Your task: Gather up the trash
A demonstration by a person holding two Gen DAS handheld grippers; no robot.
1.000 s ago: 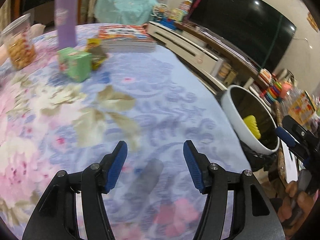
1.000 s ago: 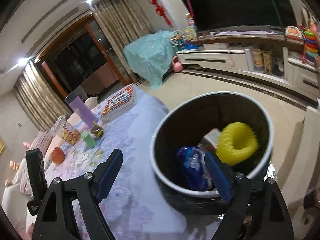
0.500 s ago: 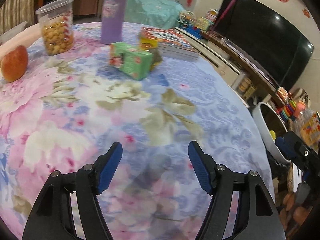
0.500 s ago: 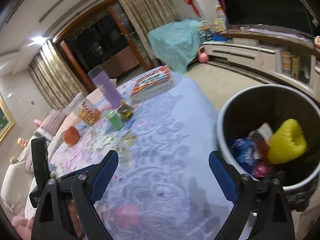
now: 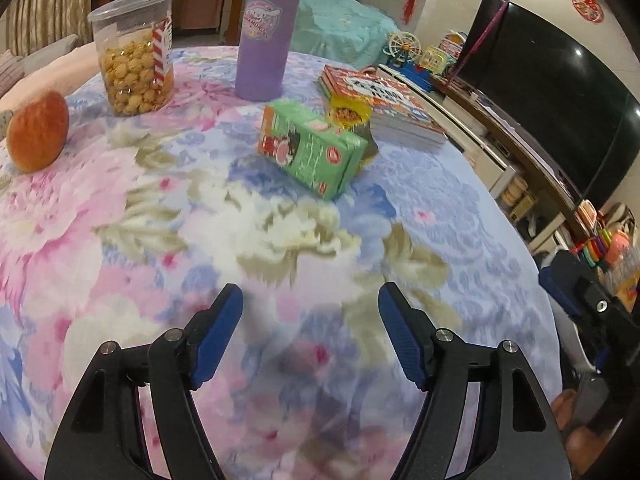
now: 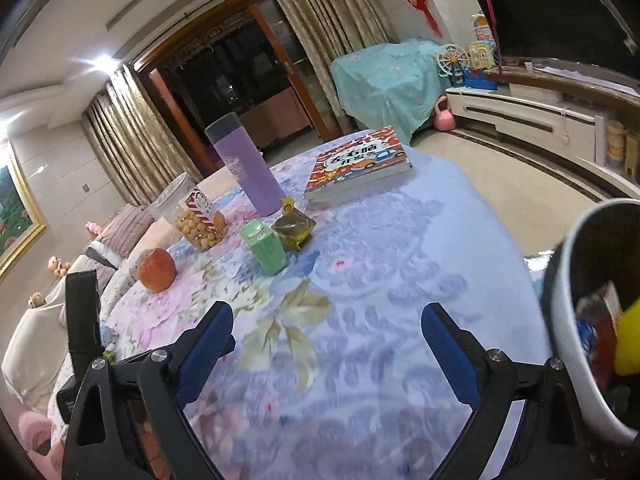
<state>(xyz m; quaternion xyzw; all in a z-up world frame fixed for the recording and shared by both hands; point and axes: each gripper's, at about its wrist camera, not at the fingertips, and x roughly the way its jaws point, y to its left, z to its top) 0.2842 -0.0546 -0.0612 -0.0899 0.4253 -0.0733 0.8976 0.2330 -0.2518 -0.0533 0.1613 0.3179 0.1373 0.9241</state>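
Observation:
A green drink carton (image 5: pixel 310 152) lies on the floral tablecloth, with a yellow-and-dark snack wrapper (image 5: pixel 349 116) right behind it. Both also show in the right wrist view, the carton (image 6: pixel 266 247) and the wrapper (image 6: pixel 294 229). My left gripper (image 5: pixel 310 312) is open and empty, low over the cloth, well short of the carton. My right gripper (image 6: pixel 326 326) is open and empty above the table's near side. A white bin (image 6: pixel 568 340) with a dark inside stands at the right and holds a yellow item and other trash.
A purple bottle (image 5: pixel 266 28), a popcorn jar (image 5: pixel 134 50), an apple (image 5: pixel 38 130) and a stack of books (image 5: pixel 384 104) stand on the table (image 5: pixel 440 208). A TV and low cabinet run along the right wall.
Both grippers have swung away from the bin toward the table's middle. The carton and wrapper are nearer and more central in the left view; the bin has slid to the right edge.

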